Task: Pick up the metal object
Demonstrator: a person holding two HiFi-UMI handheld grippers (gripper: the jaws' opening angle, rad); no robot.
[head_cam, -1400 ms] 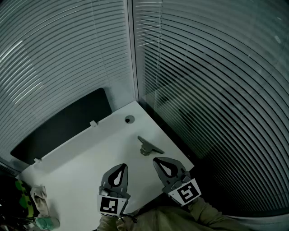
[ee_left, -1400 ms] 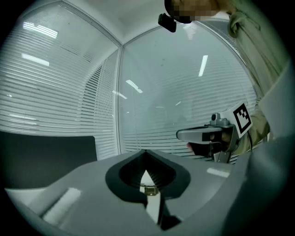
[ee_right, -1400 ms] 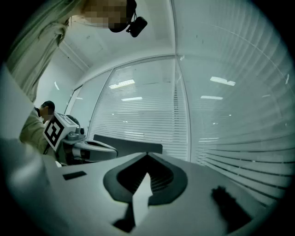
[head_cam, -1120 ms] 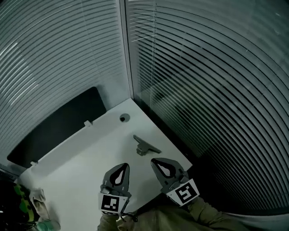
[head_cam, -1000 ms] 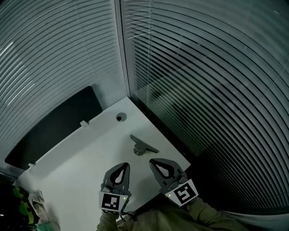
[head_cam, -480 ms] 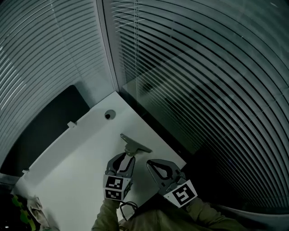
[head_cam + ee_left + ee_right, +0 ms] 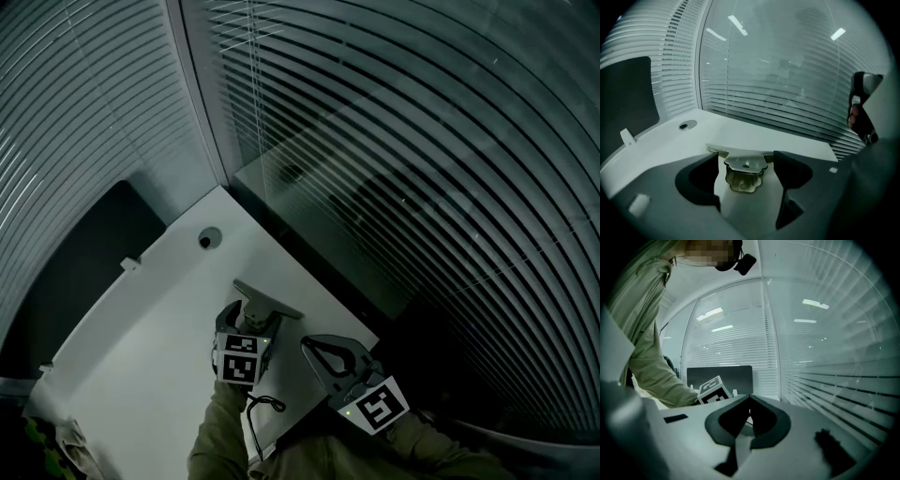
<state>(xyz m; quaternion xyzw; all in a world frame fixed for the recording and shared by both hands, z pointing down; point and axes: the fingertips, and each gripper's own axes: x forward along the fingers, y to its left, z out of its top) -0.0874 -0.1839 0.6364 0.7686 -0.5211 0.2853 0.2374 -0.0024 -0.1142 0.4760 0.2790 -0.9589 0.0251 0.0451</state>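
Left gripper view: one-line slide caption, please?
Left gripper, jaws opening, straddles the metal object on the white table.

Metal bracket (image 7: 265,305) on the table (image 7: 141,375), close to its right edge. Around the bracket's near end, jaws opening, pads clear of it on either side: left gripper (image 7: 246,319). Right of the bracket, nearer the person: right gripper (image 7: 310,343). Beyond the bracket, toward the far corner: cable hole (image 7: 208,239). Farther left of the bracket, behind the table: divider panel (image 7: 84,253).
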